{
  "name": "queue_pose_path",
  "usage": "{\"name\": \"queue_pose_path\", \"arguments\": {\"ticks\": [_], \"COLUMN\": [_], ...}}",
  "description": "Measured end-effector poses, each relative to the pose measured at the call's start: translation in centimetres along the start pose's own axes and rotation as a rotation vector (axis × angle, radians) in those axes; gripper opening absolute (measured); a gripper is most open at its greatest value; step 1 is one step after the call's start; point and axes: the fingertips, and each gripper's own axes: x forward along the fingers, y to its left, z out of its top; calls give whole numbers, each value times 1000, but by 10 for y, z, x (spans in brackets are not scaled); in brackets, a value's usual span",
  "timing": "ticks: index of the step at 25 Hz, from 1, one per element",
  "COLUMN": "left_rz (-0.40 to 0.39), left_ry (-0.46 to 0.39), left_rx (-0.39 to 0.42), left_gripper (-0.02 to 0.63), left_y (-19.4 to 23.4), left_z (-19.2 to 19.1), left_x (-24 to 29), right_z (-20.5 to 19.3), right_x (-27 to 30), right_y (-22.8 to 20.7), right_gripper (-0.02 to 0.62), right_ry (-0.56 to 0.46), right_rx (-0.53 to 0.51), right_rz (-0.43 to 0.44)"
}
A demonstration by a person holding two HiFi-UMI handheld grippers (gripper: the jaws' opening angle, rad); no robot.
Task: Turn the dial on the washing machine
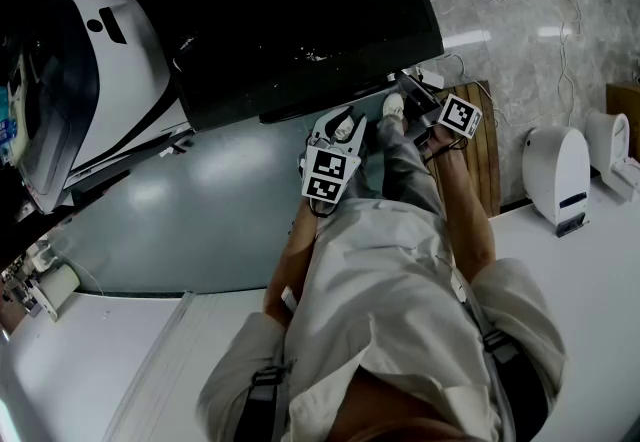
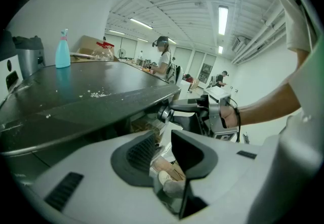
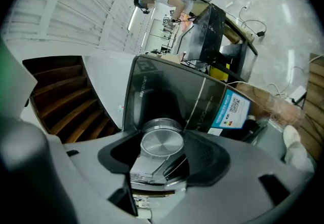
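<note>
Grip comes from the right gripper (image 3: 161, 156), its jaws closed partway around the silver dial (image 3: 162, 142) under the washing machine (image 3: 152, 91) top's front edge, apparently ready for twisting. Left gripper (image 2: 164, 152) hangs nearby, jaws apart and empty.

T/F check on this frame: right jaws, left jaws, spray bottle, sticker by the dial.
1. The right gripper has its jaws closed on the silver dial. True.
2. The left gripper holds the blue spray bottle. False: its jaws stand apart and empty, and the bottle stands upright, well away from them.
3. The sticker beside the dial is red. False: it is blue and white.
4. Both grippers show in the head view. True.
</note>
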Motion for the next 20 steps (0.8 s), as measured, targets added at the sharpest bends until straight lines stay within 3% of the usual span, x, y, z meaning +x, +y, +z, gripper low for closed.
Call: {"name": "queue_pose_path", "arguments": {"ticks": [6, 20], "left_rz": [-3, -2], "left_ry": [-1, -7], "left_rx": [1, 7], "left_gripper": [107, 106], "left_y": [0, 1], "left_z": [1, 3], "left_x": [0, -3], "right_z": [0, 0], "right_x": [0, -1], "right_y": [-1, 3], "right_gripper": [268, 279], "right_ry": [-12, -10], "right_rx": [59, 21], "right_rz": [28, 9]}}
